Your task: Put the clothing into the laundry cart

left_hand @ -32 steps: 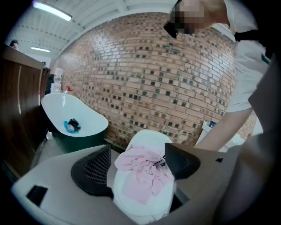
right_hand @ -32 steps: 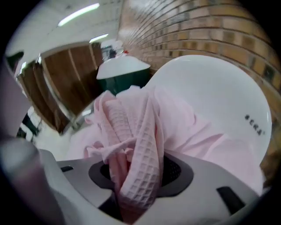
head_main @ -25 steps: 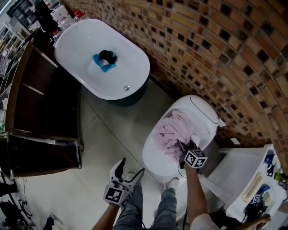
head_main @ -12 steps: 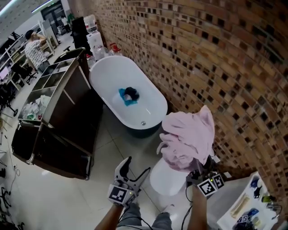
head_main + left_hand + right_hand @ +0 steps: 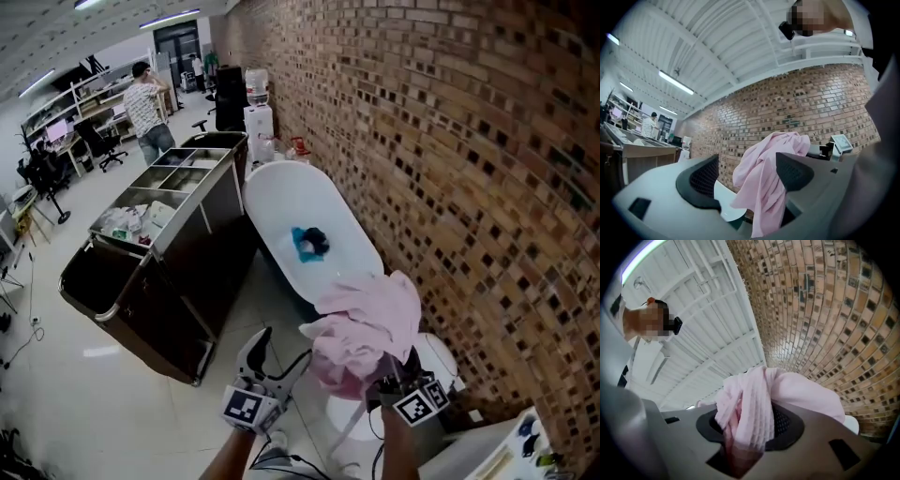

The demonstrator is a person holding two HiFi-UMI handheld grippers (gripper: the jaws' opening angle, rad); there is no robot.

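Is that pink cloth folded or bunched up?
Bunched up: the pink cloth drapes crumpled over the right gripper, whose jaws clamp it.

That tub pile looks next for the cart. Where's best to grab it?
Probably the dark bunch, which looks lumped up against the blue cloth. Come from straight above: the pile lies low on the tub floor, and the tub's walls would block a sideways claw.

Probably a lab's mock bathroom: bathtub, brick wall, desks
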